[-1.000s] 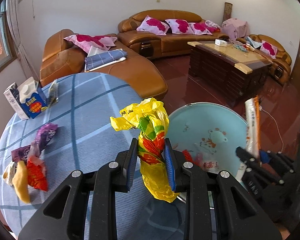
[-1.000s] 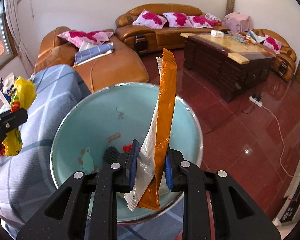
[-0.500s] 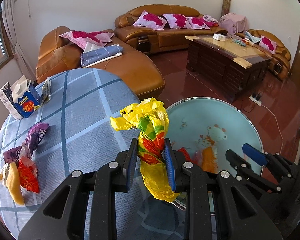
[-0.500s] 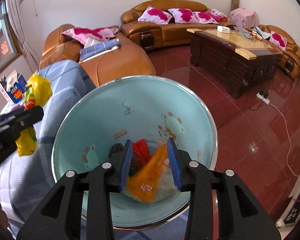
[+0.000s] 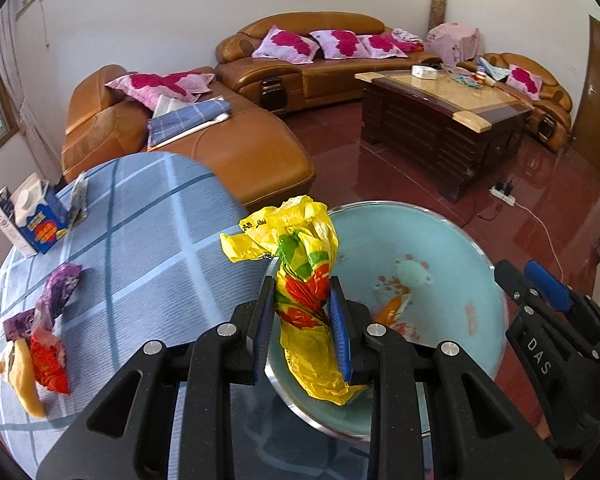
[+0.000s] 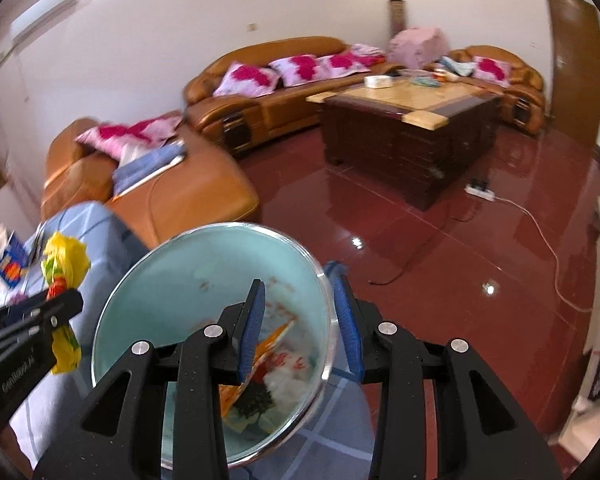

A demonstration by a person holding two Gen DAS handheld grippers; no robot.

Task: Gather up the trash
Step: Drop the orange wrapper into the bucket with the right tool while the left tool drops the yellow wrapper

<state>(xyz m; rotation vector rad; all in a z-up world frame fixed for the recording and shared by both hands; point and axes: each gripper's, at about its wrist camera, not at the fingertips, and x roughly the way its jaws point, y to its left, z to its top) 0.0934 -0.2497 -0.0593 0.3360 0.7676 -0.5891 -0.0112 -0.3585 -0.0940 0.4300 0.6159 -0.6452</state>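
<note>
My left gripper is clamped on a crumpled yellow wrapper, its blue pads pressing both sides, and it holds the wrapper upright over the near-left rim of the pale blue basin. From the right wrist view, my right gripper has its jaws parted with nothing between the pads; the basin's right rim passes through the gap below them. Those jaws have just been opening, and the orange wrapper lies in the bottom of the basin with other scraps, at about 6 o'clock inside it.

On the blue checked tablecloth, at roughly 9 o'clock from the left gripper, a little heap of wrappers in purple, red and yellow lies near the table edge. Farther off at 10 o'clock stands a blue and white carton.

Beyond the table, at 12 o'clock, a brown leather sofa with pink cushions runs along the wall, and at 1 o'clock a dark wooden coffee table sits on the red floor.
</note>
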